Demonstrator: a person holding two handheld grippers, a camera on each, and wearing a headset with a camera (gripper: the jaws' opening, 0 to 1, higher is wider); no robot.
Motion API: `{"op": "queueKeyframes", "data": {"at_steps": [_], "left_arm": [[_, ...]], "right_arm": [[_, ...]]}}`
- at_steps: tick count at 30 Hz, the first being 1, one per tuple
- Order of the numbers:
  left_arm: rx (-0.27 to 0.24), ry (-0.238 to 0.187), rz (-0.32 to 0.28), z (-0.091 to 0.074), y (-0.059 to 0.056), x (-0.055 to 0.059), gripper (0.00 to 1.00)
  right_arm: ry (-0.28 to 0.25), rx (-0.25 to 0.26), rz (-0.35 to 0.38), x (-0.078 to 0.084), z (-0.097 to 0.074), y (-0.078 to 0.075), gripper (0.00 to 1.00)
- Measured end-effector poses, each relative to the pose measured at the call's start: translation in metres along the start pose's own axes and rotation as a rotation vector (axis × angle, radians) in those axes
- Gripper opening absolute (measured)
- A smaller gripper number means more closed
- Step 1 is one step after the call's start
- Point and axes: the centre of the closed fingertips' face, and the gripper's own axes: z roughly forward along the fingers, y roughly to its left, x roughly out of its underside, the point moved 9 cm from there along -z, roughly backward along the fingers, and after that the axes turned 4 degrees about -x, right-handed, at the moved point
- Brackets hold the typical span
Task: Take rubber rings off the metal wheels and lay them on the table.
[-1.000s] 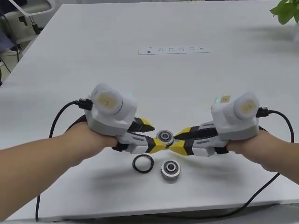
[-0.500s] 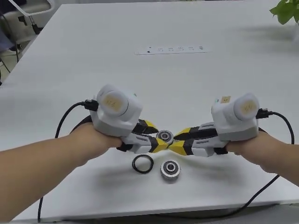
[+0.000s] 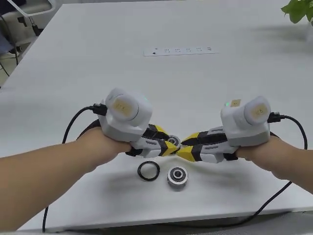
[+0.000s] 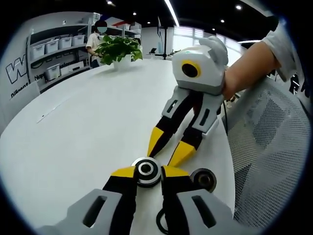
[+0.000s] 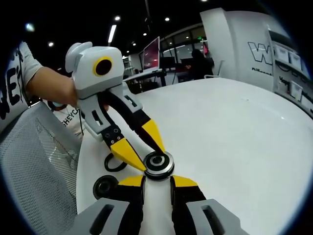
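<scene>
The white table [image 3: 146, 29] spreads out in front of you. A long white power strip [image 3: 179, 50] lies flat on its far side, and a leafy plant [image 3: 298, 10] stands at the far right corner.

Your two grippers meet tip to tip over the near edge. Your left gripper [image 3: 167, 143] comes in from the left, and its jaws are clamped on either side of the metal wheel [image 3: 172, 141]. In the left gripper view you see that wheel [image 4: 146, 169] sitting between your own yellow tips, lifted off the table. Your right gripper [image 3: 187, 147] faces it from the other side; in the right gripper view its tips close against the near edge of the same wheel [image 5: 158, 164], so both grippers grip it at once. A dark band runs round its rim.

A second wheel [image 3: 177, 175] lies flat on the table just nearer to you than the grippers. The rubber ring [image 3: 139, 171] lies flat just to its left, close to it but not touching; no gripper touches either of them.
</scene>
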Motion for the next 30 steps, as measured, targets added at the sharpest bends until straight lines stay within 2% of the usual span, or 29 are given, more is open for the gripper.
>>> {"op": "queueKeyframes", "data": {"at_steps": [4,17,30], "left_arm": [[-0.018,-0.005,0.024,-0.0002,0.0007,0.0000,0.12],[-0.054,-0.025,0.010,-0.0003,0.0006,0.0024,0.09],[-0.066,-0.036,0.002,0.0008,-0.0012,0.0028,0.09]], "right_arm": [[0.000,0.002,-0.001,0.0001,0.0001,-0.0011,0.18],[0.007,0.013,-0.017,-0.0007,0.0031,-0.0028,0.18],[-0.001,0.026,-0.024,0.0019,0.0047,-0.0056,0.18]]}}
